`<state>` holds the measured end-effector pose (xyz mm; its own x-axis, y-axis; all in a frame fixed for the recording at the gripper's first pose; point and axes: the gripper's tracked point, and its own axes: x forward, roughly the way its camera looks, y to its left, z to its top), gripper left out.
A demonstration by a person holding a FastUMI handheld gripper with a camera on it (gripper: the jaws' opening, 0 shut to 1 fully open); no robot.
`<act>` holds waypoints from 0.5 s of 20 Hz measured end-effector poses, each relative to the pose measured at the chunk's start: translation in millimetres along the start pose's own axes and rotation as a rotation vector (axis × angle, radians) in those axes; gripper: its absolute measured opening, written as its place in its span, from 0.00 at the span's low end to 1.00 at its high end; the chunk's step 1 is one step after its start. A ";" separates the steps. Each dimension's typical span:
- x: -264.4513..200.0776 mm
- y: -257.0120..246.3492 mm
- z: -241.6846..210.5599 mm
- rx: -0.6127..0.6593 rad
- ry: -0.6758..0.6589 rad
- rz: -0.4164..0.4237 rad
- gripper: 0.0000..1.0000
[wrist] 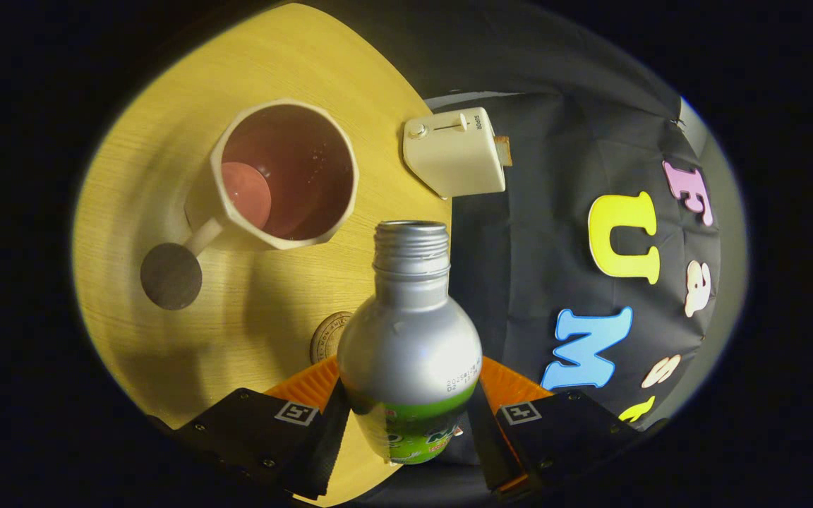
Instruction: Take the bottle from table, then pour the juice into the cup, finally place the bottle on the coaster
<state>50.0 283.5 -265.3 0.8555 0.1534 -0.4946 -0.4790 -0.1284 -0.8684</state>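
Observation:
My gripper [410, 395] is shut on a silver bottle [410, 331] with a green label; both fingers press its sides. The bottle has no cap, and its threaded mouth points toward the cup. The view is rolled, with the table to the left. Beyond the bottle's mouth stands a cream faceted cup [283, 173] with a handle, holding some reddish liquid at its bottom. A dark round coaster [171, 276] lies beside the cup's handle. A small round cap-like disc [329, 335] lies on the table, partly hidden behind the bottle's shoulder.
The round wooden table [166, 141] carries a cream box-shaped device [454, 152] with a slider, at its edge near the cup. Black cloth wall stands beyond the table's edge.

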 end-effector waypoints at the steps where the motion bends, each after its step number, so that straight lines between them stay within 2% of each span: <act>1: -0.5 0.0 0.6 -0.019 -0.002 -0.004 0.79; 10: 3.9 -3.4 10.7 -0.140 -0.031 -0.020 0.79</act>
<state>52.8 295.1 -264.7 0.8570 0.1868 -0.4802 -0.4281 -0.2606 -0.8653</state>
